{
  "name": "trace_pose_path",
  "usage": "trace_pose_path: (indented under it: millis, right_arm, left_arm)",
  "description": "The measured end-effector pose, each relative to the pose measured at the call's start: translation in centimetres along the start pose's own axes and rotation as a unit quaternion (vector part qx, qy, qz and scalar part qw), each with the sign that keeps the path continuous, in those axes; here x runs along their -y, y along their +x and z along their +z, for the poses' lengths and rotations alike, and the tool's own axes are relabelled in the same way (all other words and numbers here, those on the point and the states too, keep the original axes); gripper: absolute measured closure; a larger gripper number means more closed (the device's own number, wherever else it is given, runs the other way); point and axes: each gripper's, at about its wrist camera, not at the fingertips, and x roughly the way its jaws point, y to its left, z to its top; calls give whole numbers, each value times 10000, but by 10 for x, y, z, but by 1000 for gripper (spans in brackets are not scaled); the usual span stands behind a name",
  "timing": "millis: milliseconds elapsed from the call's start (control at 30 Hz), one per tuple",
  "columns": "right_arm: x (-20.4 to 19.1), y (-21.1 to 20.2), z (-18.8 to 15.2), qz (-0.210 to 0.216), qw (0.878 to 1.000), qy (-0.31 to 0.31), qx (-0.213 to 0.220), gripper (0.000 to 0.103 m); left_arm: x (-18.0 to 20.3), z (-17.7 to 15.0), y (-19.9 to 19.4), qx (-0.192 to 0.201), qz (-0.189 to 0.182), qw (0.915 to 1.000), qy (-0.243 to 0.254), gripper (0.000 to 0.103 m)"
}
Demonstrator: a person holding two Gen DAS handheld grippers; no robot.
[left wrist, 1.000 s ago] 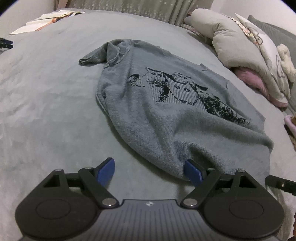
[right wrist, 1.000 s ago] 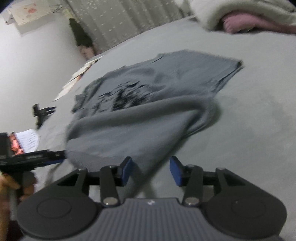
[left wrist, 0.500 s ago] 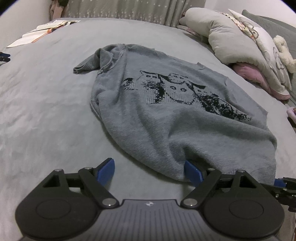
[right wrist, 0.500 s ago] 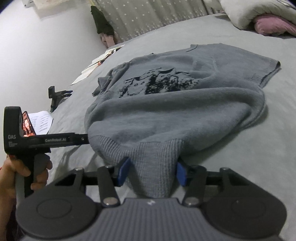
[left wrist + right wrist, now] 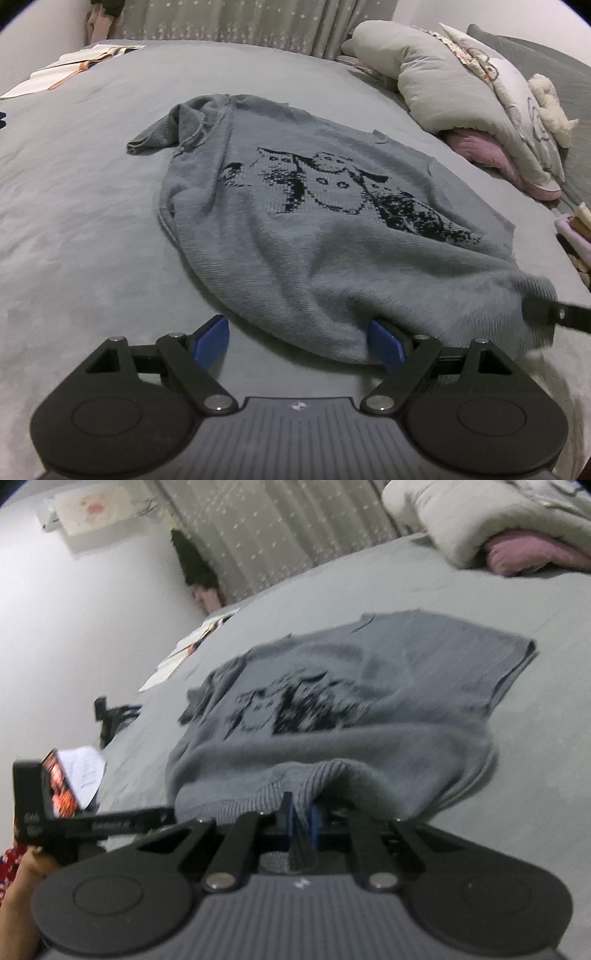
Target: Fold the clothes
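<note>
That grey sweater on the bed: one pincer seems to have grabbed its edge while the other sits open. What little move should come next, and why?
Probably close the left gripper on the hem. The right gripper is already shut on the sweater's ribbed hem, while the left one's jaws stand wide, only one finger tucked at the fabric's edge. Gripping both sides should let the hem lift evenly for a fold.

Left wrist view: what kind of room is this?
Most likely a bedroom: a grey sweater lies on a bed, with pillows piled at one side and a curtain behind.
</note>
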Motion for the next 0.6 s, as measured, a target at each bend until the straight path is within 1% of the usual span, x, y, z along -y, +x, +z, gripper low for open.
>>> trace_pose_path:
  millis: [167, 233, 333, 400, 533, 600]
  right_arm:
    - [22, 2, 12, -277, 9989, 340, 142, 96]
    - [37, 9, 15, -437, 9971, 604, 137, 96]
    - [57, 20, 14, -504, 9939, 975, 75, 95]
    - [63, 23, 14, -413, 9930, 1106, 49, 94]
    - [61, 20, 10, -388, 9937, 1050, 65, 87]
    - [59, 17, 9, -427, 9943, 976, 92, 84]
  left_arm:
    - [1, -1, -2, -14, -220, 9998, 24, 21]
    - [3, -2, -1, -40, -253, 9996, 85, 21]
    - [7, -4, 1, -89, -282, 9993, 224, 21]
    - [12, -6, 4, -91, -348, 9986, 376, 21]
    - [24, -9, 5, -7, -612, 9959, 660, 21]
    - [34, -12, 5, 46, -769, 9927, 927, 21]
